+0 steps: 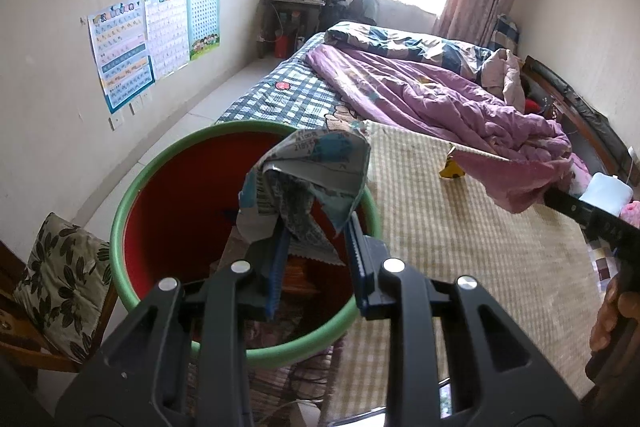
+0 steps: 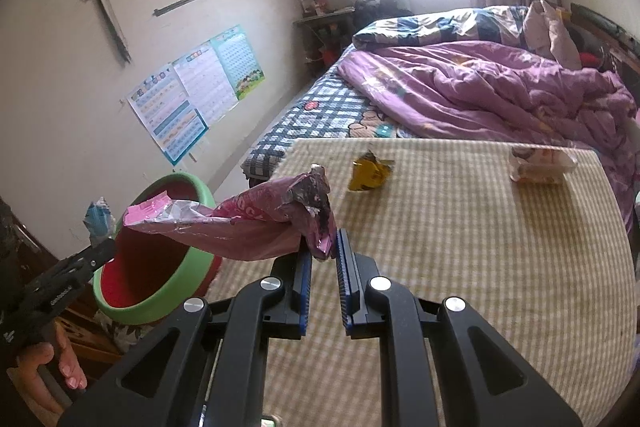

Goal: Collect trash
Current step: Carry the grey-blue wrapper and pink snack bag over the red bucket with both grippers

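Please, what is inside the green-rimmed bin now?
In both views the bin shows only bare red inner wall. The blue-grey wrapper in the left gripper hangs above its opening, not inside. The wrapper and the gripper cover the bottom, so I cannot tell what lies there.

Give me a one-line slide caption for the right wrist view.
Right gripper carries a pink wrapper toward the green-rimmed bin; yellow wrapper waits on the checked table.

My crumpled blue-grey wrapper [image 1: 308, 183] hangs over the red, green-rimmed bin [image 1: 120, 223]. My pink wrapper [image 2: 240, 223] sticks out sideways; yellow [image 2: 370, 171] and pale [image 2: 540, 165] wrappers lie on the counter.
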Available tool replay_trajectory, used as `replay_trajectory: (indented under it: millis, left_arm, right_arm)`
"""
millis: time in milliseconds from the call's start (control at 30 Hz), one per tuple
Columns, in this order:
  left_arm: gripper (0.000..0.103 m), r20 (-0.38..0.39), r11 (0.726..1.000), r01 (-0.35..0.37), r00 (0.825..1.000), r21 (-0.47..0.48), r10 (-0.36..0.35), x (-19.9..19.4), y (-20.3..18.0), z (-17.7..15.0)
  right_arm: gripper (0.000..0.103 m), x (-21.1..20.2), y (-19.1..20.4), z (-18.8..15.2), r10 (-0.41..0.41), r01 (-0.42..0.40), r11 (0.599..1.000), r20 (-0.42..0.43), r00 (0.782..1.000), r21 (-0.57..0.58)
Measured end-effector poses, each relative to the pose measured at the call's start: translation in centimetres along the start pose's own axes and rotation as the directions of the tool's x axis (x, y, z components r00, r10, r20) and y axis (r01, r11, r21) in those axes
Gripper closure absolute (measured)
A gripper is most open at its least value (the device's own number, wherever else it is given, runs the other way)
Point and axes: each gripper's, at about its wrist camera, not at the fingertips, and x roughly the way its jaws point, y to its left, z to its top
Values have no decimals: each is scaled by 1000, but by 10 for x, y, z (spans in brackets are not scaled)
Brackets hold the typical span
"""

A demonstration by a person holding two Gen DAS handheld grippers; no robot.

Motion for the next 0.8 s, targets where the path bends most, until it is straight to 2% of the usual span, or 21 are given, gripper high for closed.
replay_trajectory:
  millis: [433,800]
  left_arm:
    - [76,-22,1000,3,1000,-23,-4,6,34,1]
    - [76,-42,999,0,999,-38,-2,15,58,3]
  right_arm:
    - [90,17,46,-1,-6,5,997,-14,1000,-75]
    - [90,43,99,5,-16,9,975,-29,999,-224]
